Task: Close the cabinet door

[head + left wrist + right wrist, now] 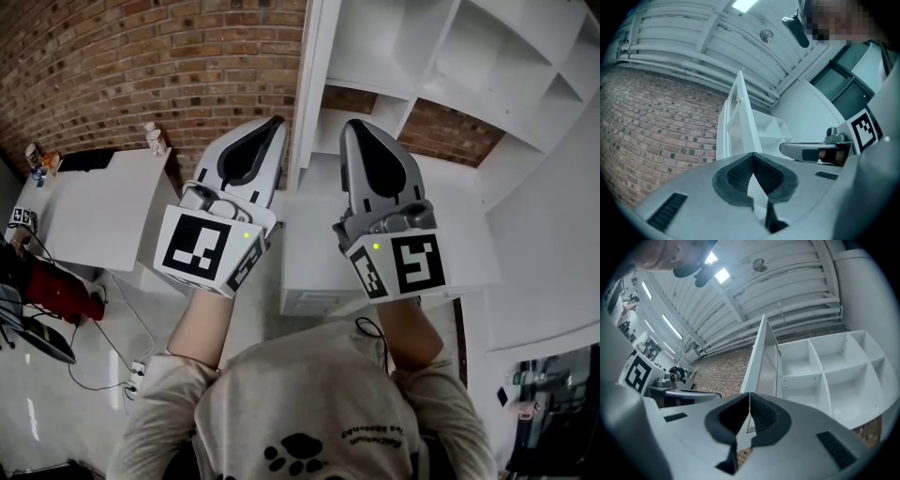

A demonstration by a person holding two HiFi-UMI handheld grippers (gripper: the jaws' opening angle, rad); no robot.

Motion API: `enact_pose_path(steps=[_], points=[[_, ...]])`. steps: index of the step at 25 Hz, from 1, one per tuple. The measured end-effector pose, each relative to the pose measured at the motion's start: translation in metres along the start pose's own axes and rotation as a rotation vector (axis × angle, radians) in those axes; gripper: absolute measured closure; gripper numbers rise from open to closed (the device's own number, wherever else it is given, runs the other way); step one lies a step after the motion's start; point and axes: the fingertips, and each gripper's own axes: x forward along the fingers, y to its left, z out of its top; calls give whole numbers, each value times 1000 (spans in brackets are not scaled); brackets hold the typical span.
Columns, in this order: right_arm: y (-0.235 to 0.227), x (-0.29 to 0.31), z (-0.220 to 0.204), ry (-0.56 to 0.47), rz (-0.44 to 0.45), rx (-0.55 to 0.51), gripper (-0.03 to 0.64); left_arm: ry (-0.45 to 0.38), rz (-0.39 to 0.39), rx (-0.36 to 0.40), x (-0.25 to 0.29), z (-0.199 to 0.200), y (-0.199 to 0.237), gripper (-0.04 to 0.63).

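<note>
Left arm: The bare left forearm [202,323] rose out of a grey sleeve. It held the left gripper [272,124] up in front of the person, aimed ahead and a little upward, with its marker cube nearest the head camera.

Right arm: The right forearm [412,333] mirrored it. It carried the right gripper [354,124] at about the same height and tilt.

Left gripper jaws: In the left gripper view, the left gripper [753,154] had its dark pads meeting at the tips, with nothing between them. Only white cabinet showed through the gap lower down.

Right gripper jaws: In the right gripper view, the right gripper [749,393] was likewise closed tip to tip and empty.

Spacing: The two grippers were side by side and apart. In the head view, the door's edge ran between them.

Cabinet door: The white cabinet door [305,84] stood open, swung out from the cabinet's left side and beyond both sets of tips.

Door's direction: The door [740,117] was upright with its long axis vertical. Its thin free edge pointed toward the person, and its finely ribbed face [764,366] was turned toward the shelves.

Cabinet: A white shelf unit [825,376] with open, bare compartments stood to the right of the door.

Surroundings: A red brick wall [141,56] stood behind, and a white table [94,206] was at the left.
</note>
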Motion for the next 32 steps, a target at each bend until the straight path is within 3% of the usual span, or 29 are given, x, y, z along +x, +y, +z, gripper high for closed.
enact_pose_path(steps=[4,6,11,15,23,32], points=[[4,10,17,-9,16,6,589,-25,-10,38,3,17,2,588],[5,15,23,-5,27,36,503,-38,-17,49,4,25,3,588],[3,30,29,10,31,85,445,-44,-29,61,8,36,9,588],[7,41,34,40,38,85,442,-79,-72,37,10,45,9,588],[7,61,37,73,-3,28,442,-67,-114,21,19,45,10,588],[2,79,45,79,-56,-5,448,-69,-120,28,26,49,19,588]])
